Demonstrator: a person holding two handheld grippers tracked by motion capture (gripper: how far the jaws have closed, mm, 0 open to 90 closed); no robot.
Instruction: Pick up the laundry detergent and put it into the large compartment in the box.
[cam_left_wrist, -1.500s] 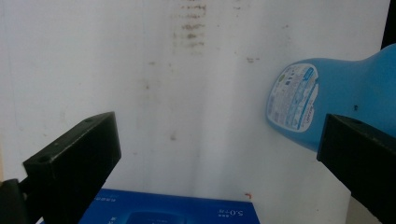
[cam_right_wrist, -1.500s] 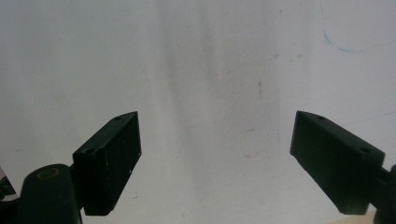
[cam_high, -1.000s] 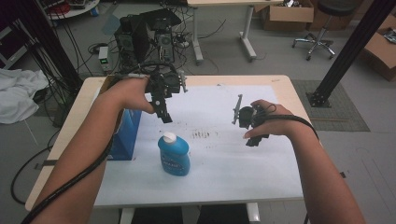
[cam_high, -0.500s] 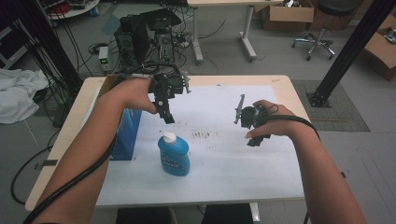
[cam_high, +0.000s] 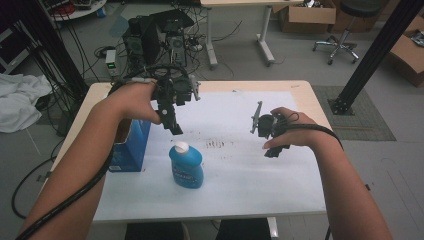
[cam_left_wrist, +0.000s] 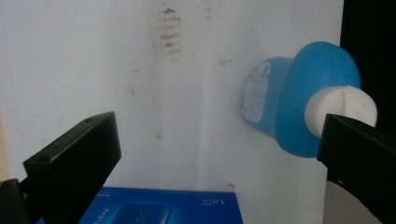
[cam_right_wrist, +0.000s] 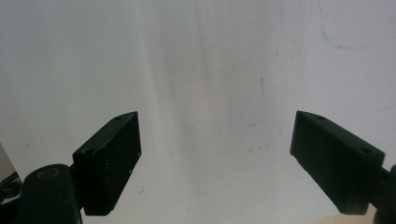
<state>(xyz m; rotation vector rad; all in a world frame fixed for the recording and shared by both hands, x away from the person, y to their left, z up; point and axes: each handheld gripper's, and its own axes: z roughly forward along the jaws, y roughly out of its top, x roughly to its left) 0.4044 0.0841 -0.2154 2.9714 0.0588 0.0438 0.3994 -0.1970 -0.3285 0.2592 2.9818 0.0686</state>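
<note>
While the left gripper (cam_high: 172, 125) hangs with its jaws spread wide just above and behind the blue bottle (cam_high: 186, 166), the grasp looks about to begin, and the risks are mostly about alignment. That bottle stands upright on the white sheet covering the bench (cam_high: 300, 90), just to the right of a blue box (cam_high: 129, 150). In the left gripper view the bottle's white cap (cam_left_wrist: 341, 107) sits against the inner edge of one jaw rather than between the two, so a straight descent would probably land that jaw on the cap and tip the bottle over. Its body looks rounded and smooth, and a squeeze placed too high on the shoulder may let it slip out or pivot. The box is near enough that the other jaw could catch its edge and drag it along. Centring the jaws around the body before closing would lessen all of this.

The right gripper (cam_high: 267, 131), also wide open, holds nothing and hovers over bare sheet well apart from the bottle; it seems too far off to steady a toppling bottle.
</note>
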